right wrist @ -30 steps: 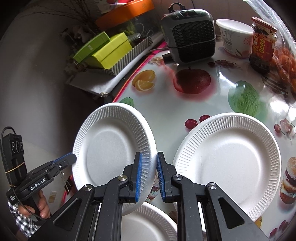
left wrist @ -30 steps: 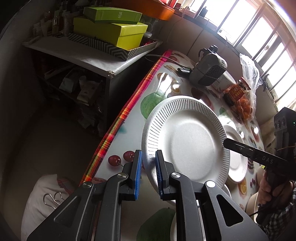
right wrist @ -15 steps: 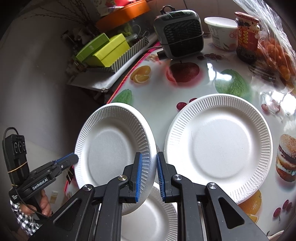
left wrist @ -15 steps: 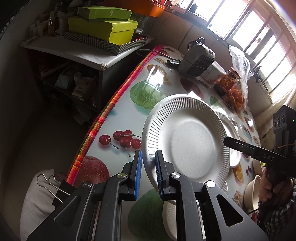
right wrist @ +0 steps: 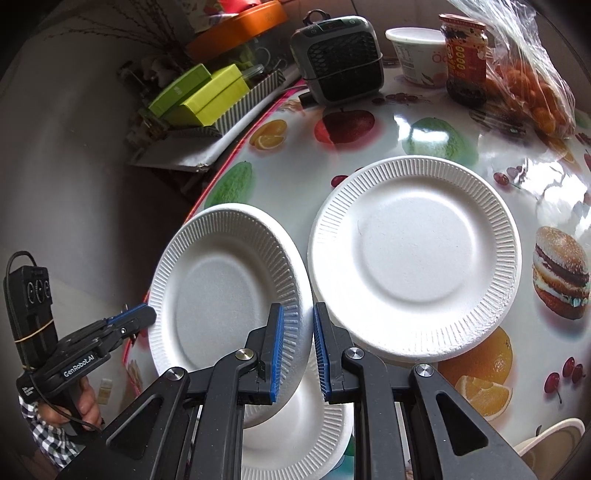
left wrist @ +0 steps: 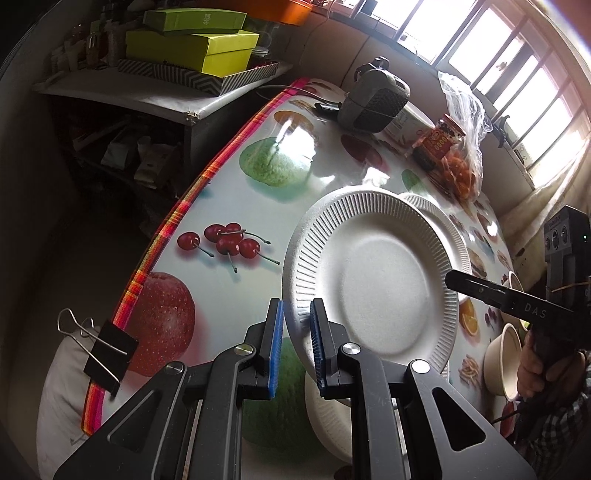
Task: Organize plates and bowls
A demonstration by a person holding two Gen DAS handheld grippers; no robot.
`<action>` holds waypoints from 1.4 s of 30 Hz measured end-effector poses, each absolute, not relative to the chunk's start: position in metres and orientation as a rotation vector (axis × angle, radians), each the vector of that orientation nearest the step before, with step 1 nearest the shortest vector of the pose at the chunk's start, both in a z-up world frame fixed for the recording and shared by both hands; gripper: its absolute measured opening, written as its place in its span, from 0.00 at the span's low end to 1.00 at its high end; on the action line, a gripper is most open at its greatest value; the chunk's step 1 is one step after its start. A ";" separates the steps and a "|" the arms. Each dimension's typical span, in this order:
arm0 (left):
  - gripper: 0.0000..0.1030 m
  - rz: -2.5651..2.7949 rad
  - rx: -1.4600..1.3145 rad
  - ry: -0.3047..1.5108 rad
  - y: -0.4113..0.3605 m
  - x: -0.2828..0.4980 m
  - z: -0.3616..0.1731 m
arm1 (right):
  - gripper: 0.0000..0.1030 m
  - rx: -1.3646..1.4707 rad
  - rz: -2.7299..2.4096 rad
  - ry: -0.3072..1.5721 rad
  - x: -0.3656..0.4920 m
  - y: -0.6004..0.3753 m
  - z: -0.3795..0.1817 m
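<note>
"GenRobot.AI" in white on the black body of the left gripper [right wrist: 142, 317], seen from the right wrist. "DAS" in pale letters on the arm of the right gripper [left wrist: 458, 282], seen from the left wrist. White tub [right wrist: 415, 55] shows "Oc", rest cut off. Red jar [right wrist: 466, 55] label has yellow characters, unreadable. Green box [left wrist: 194, 20] lid print too small.

I count three white paper plates [right wrist: 229, 291] [right wrist: 413, 254] [right wrist: 295, 435], two cream bowls [left wrist: 504, 358] [left wrist: 515, 282], two green boxes [right wrist: 212, 94] [right wrist: 179, 88], one jar [right wrist: 466, 59], one tub [right wrist: 415, 55], one binder clip [left wrist: 107, 350].
</note>
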State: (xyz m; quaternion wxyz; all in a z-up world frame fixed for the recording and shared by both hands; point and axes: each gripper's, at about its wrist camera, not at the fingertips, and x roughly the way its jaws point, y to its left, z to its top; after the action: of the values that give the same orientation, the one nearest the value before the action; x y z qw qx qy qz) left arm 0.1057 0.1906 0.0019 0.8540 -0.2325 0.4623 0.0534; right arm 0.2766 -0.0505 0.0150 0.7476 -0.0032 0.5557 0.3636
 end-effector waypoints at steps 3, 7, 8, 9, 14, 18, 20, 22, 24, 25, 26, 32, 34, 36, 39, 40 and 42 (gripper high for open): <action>0.15 0.105 -0.484 0.974 0.186 0.101 0.002 | 0.16 -0.010 0.792 1.223 0.272 -0.056 0.013; 0.15 0.096 -0.474 0.988 0.180 0.096 -0.002 | 0.16 0.000 0.793 1.226 0.265 -0.064 0.012; 0.15 0.095 -0.473 0.992 0.179 0.095 -0.003 | 0.16 0.002 0.793 1.228 0.264 -0.066 0.012; 0.15 0.094 -0.474 0.996 0.178 0.094 -0.004 | 0.16 0.003 0.795 1.228 0.262 -0.068 0.013; 0.15 0.084 -0.475 1.004 0.173 0.091 -0.007 | 0.16 0.000 0.795 1.231 0.256 -0.075 0.012; 0.15 0.079 -0.467 1.008 0.169 0.089 -0.006 | 0.16 0.003 0.789 1.232 0.251 -0.081 0.010; 0.15 0.075 -0.464 1.009 0.167 0.088 -0.006 | 0.16 0.004 0.784 1.235 0.250 -0.083 0.010; 0.15 0.071 -0.463 1.012 0.165 0.087 -0.007 | 0.16 0.005 0.783 1.240 0.249 -0.085 0.009; 0.15 0.069 -0.460 1.014 0.164 0.086 -0.007 | 0.16 0.004 0.780 1.244 0.247 -0.086 0.008; 0.15 0.068 -0.460 1.016 0.164 0.086 -0.008 | 0.16 0.002 0.780 1.246 0.247 -0.086 0.007; 0.15 0.067 -0.459 1.018 0.163 0.085 -0.008 | 0.16 -0.001 0.777 1.248 0.246 -0.087 0.007; 0.15 0.064 -0.455 1.028 0.160 0.082 -0.011 | 0.16 -0.008 0.774 1.256 0.241 -0.089 0.003; 0.15 0.062 -0.452 1.030 0.159 0.082 -0.011 | 0.16 -0.009 0.773 1.258 0.241 -0.090 0.002; 0.15 0.060 -0.449 1.035 0.157 0.081 -0.013 | 0.16 -0.011 0.771 1.261 0.240 -0.091 0.001; 0.15 0.059 -0.449 1.046 0.156 0.083 -0.016 | 0.16 -0.015 0.770 1.268 0.239 -0.092 -0.002; 0.15 0.058 -0.449 1.049 0.156 0.083 -0.017 | 0.16 -0.016 0.768 1.270 0.239 -0.092 -0.003; 0.15 0.056 -0.449 1.053 0.155 0.082 -0.018 | 0.16 -0.019 0.765 1.277 0.238 -0.094 -0.006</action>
State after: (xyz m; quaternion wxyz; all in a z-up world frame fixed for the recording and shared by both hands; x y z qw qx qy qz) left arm 0.0823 0.1549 -0.0182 0.8403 -0.2124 0.4981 0.0265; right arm 0.2377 -0.0936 -0.0057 0.7355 -0.0085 0.5811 0.3483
